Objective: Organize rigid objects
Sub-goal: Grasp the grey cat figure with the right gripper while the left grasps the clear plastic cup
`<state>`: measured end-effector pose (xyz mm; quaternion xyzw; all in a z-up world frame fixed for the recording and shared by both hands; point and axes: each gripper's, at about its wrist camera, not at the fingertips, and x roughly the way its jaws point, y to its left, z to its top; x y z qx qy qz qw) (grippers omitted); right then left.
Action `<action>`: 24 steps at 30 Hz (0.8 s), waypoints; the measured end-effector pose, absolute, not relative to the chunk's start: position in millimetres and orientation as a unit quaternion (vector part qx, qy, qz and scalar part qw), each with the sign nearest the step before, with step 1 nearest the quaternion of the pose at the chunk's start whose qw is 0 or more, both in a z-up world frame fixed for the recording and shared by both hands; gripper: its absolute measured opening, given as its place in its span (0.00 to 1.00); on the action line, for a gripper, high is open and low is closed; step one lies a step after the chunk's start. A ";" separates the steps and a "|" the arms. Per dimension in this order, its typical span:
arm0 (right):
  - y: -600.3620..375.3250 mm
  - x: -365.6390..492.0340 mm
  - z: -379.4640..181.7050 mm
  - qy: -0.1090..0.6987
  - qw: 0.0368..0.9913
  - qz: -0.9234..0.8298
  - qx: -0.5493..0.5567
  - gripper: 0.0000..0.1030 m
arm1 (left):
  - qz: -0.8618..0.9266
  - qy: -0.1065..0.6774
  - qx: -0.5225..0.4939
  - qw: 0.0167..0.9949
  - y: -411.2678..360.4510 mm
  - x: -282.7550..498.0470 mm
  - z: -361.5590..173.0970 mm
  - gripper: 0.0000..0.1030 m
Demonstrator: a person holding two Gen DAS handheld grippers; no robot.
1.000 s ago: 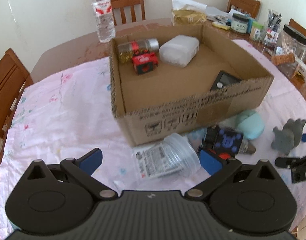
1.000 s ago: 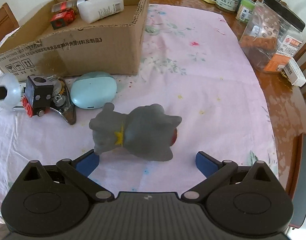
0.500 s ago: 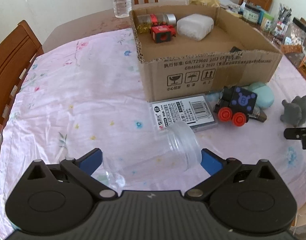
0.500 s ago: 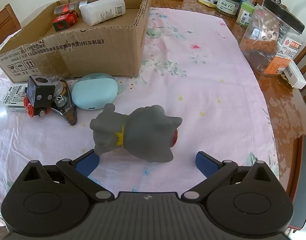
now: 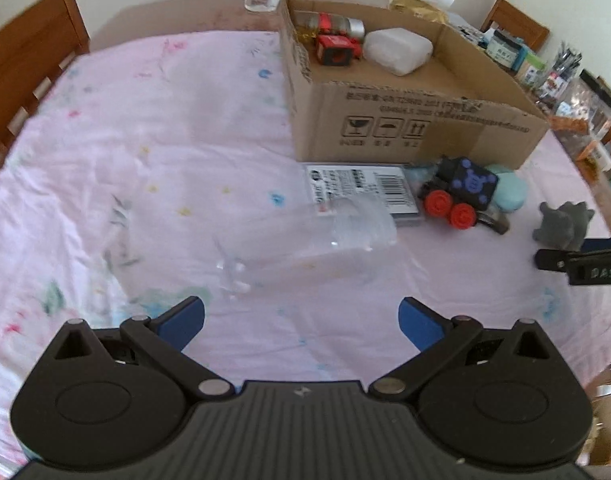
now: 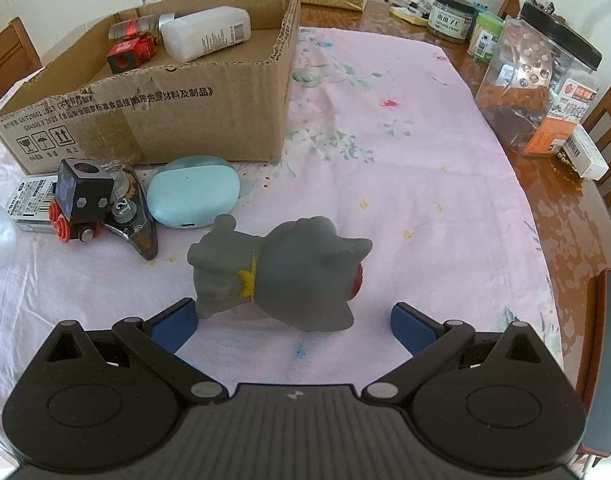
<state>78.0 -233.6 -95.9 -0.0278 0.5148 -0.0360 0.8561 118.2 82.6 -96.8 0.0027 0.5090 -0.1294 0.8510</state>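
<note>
Both handheld grippers hang wide open over a pink floral tablecloth [image 6: 405, 184], neither holding anything. The left gripper [image 5: 301, 318] is spread just short of a clear plastic cup [image 5: 305, 248] lying on its side, mouth toward the box; the cup sits ahead of the blue pads, apart from them. The right gripper [image 6: 293, 322] is spread in front of a grey toy cat [image 6: 281, 276] lying on its side, the left pad almost at the toy's feet, though contact cannot be confirmed.

Beyond the cup, a flat labelled pack [image 5: 361, 190] lies against the front wall of an open cardboard box [image 6: 209, 120], with a black toy train with red wheels [image 5: 457, 192], a transparent tape dispenser [image 6: 133, 216] and a pale teal case [image 6: 193, 192] clustered beside it. Inside the box already rest a red toy block [image 6: 129, 52], a white plastic bottle [image 6: 205, 32] and a small jar [image 5: 337, 26]. Storage jars [image 6: 541, 80] crowd the bare wooden table edge to the right.

The likely next step is closing on the cup and the cat and carrying each into the box. The risks: the cup, thin and round, may roll away or buckle if squeezed off-centre; the cat's uneven shape may twist out of the pads; and a low swing toward the box could clip its wall or knock the train.
</note>
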 end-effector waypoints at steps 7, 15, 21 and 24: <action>-233.3 74.0 -96.6 0.504 0.863 -0.037 -0.029 1.00 | -0.138 0.490 -0.002 0.861 64.1 128.9 -91.5 0.99; -234.2 74.6 -97.0 0.504 0.863 -0.024 -0.035 1.00 | -0.101 0.484 0.050 0.868 45.5 140.3 -103.4 0.99; -231.0 74.7 -96.6 0.504 0.862 -0.034 -0.031 1.00 | -0.089 0.483 0.054 0.869 50.1 139.1 -116.7 1.00; -227.9 76.0 -96.9 0.502 0.864 -0.035 -0.030 1.00 | -0.089 0.475 0.052 0.874 51.2 137.7 -117.7 1.00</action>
